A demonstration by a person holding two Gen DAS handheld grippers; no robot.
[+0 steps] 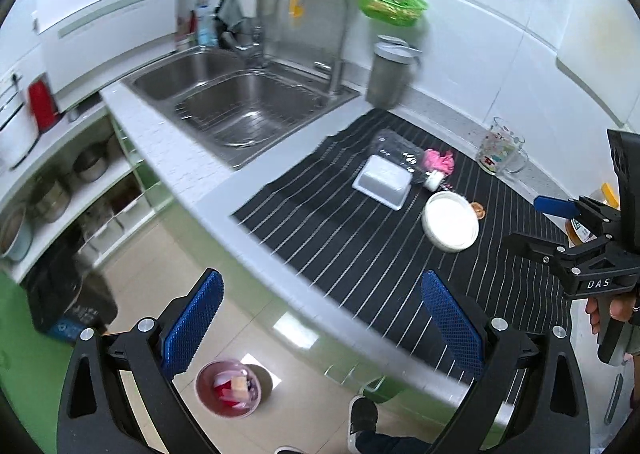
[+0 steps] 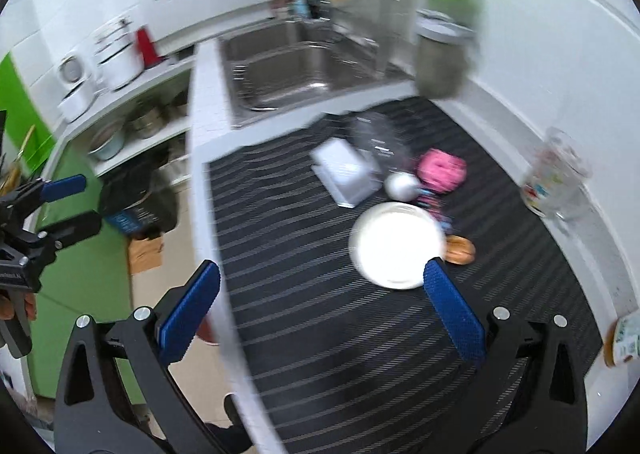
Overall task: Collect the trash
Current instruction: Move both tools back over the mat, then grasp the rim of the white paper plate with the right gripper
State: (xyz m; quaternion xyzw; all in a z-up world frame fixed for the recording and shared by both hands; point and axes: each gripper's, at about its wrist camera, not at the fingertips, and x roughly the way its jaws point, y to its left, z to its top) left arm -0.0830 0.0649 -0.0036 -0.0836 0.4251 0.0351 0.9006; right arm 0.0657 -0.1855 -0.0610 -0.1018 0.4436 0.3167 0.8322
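Your white worktop [image 1: 176, 157] ran from upper left toward lower right of the left wrist view, with a black striped mat [image 1: 360, 246] spread over it. On the mat lay a white rectangular tray [image 1: 382, 181], a clear plastic box [image 1: 394, 147], a pink crumpled wrapper [image 1: 438, 161] and a round white bowl [image 1: 451, 226]. At the lower left, a pink bin [image 1: 228, 388] stood on the floor [image 1: 168, 278].

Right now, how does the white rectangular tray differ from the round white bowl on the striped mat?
The white rectangular tray is boxy with straight sides; the round white bowl is circular. The tray lies nearer the sink, the bowl nearer the counter's front edge. Both are white, look empty, and rest on the striped mat.
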